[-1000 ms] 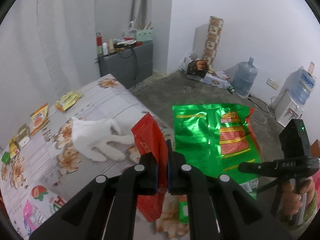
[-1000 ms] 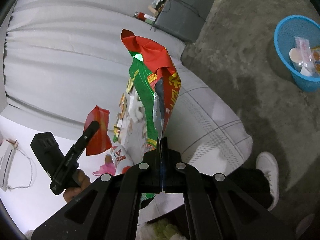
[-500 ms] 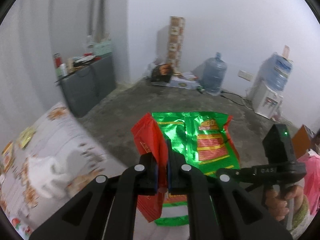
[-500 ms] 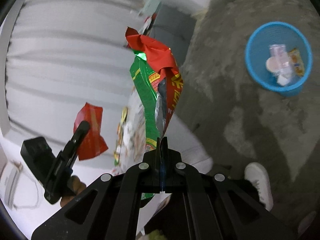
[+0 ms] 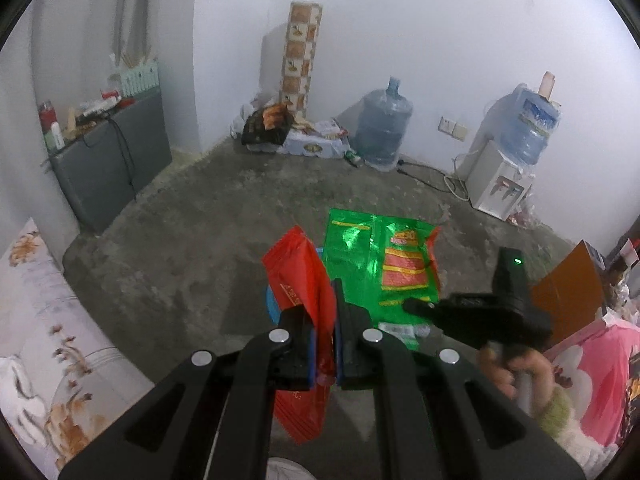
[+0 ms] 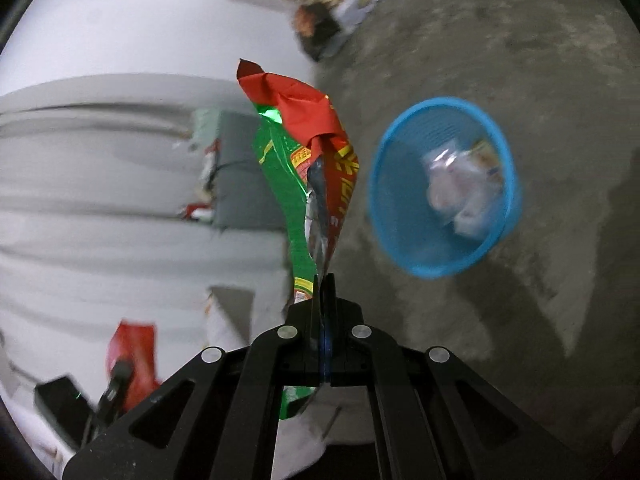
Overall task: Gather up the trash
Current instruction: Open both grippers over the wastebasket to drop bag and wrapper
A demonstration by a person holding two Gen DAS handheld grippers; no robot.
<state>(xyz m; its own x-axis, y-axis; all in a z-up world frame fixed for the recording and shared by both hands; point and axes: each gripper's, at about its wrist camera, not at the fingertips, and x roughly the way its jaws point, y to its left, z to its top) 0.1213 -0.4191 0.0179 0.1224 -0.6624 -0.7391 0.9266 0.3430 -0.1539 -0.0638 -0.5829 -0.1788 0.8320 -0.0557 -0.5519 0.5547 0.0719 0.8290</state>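
My left gripper [image 5: 324,304] is shut on a red snack wrapper [image 5: 304,280], which sticks up between the pads and hangs below them. My right gripper [image 6: 323,280] is shut on the bottom edge of a green and red foil bag [image 6: 308,168] that stands up crumpled above its fingers. In the left wrist view that same green bag [image 5: 368,268] hangs flat to the right, held by the right gripper [image 5: 416,306] in a person's hand. A blue mesh trash basket [image 6: 500,152] with several wrappers inside stands on the concrete floor, right of the green bag; its rim [image 5: 271,302] peeks out behind the red wrapper.
A bed with a flowered sheet [image 5: 40,312] lies at the left. A grey cabinet [image 5: 108,160] with clutter stands by the wall. A water bottle [image 5: 382,128], a dispenser [image 5: 504,176] and boxes [image 5: 312,144] line the far wall. Bare concrete floor [image 5: 192,248] lies between.
Both grippers have swung away from the bed out over the floor, still holding their wrappers. The blue basket has come closer and nearer the centre in the right wrist view.
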